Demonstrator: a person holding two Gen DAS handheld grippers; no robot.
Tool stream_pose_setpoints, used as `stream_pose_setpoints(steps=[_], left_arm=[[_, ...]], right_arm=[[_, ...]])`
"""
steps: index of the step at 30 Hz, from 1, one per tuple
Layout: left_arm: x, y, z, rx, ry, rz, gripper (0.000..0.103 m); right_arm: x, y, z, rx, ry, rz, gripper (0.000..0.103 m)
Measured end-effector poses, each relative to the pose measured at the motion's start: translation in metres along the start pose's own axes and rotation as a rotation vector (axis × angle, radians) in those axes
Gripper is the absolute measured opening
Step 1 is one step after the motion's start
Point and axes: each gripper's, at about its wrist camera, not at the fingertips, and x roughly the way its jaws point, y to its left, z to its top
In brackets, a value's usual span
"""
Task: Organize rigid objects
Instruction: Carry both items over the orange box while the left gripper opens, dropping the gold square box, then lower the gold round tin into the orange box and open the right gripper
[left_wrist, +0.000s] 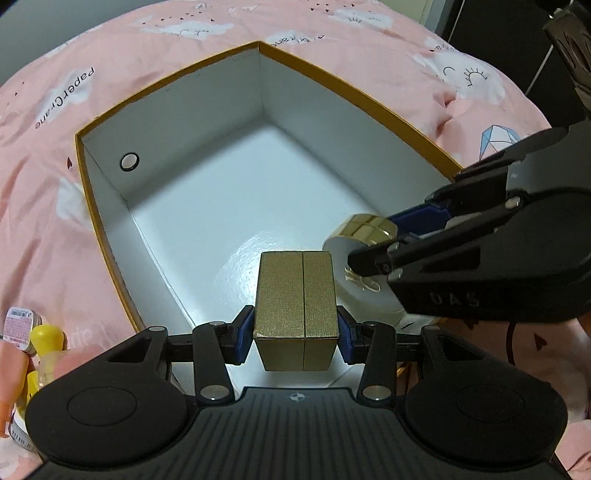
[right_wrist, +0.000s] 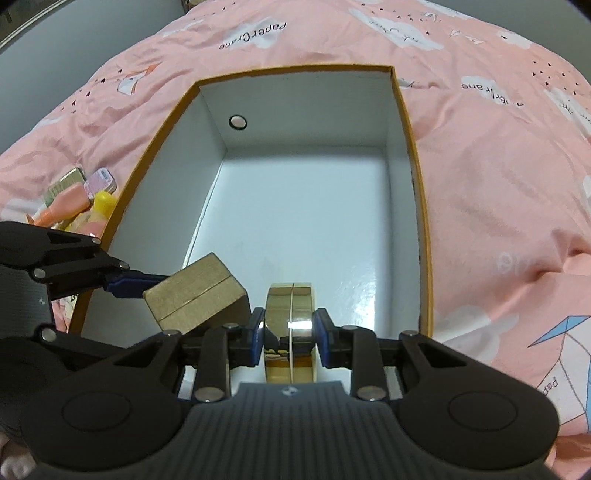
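A large open box (left_wrist: 354, 92) with gold rim and white inside lies on the pink bedspread; it shows in the right wrist view too as the box (right_wrist: 413, 155). My left gripper (left_wrist: 295, 332) is shut on a gold rectangular box (left_wrist: 295, 306), held over the near end of the open box. In the right wrist view that gold box (right_wrist: 195, 299) hangs at the left. My right gripper (right_wrist: 290, 332) is shut on a round gold and white tin (right_wrist: 291, 325), held on edge just right of the gold box. From the left wrist the tin (left_wrist: 364, 254) and the right gripper (left_wrist: 380, 240) appear at the right.
A pile of small items lies outside the box's left wall: a yellow-capped bottle (right_wrist: 103, 201), small tins (right_wrist: 101, 181) and an orange tube (right_wrist: 62, 203). A round metal disc (right_wrist: 237, 122) sits on the box's far inner wall. Pink bedding (right_wrist: 498, 184) surrounds everything.
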Motion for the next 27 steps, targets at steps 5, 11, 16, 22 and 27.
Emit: stream_pose_setpoints(steps=[5,11,16,22,27], left_arm=[[0.002,0.0,0.002,0.001,0.033,-0.001,0.052],[0.001,0.001,0.004,-0.004,0.033,0.003,0.056],[-0.007,0.011,0.0,-0.058,-0.004,-0.015,0.071],[-0.047,0.04,-0.016,-0.219,-0.196,-0.059,0.072],[-0.07,0.067,-0.029,-0.374,-0.301,-0.06,0.077]], right_arm=[[0.006,0.003,-0.002,-0.004,0.019,0.001,0.028],[0.01,0.004,0.0,-0.007,0.033,0.001,0.028],[0.01,0.004,0.001,-0.001,0.036,-0.001,0.028],[0.009,0.001,0.001,0.031,0.025,0.008,0.028],[0.014,0.011,0.002,0.032,0.047,0.06,0.028]])
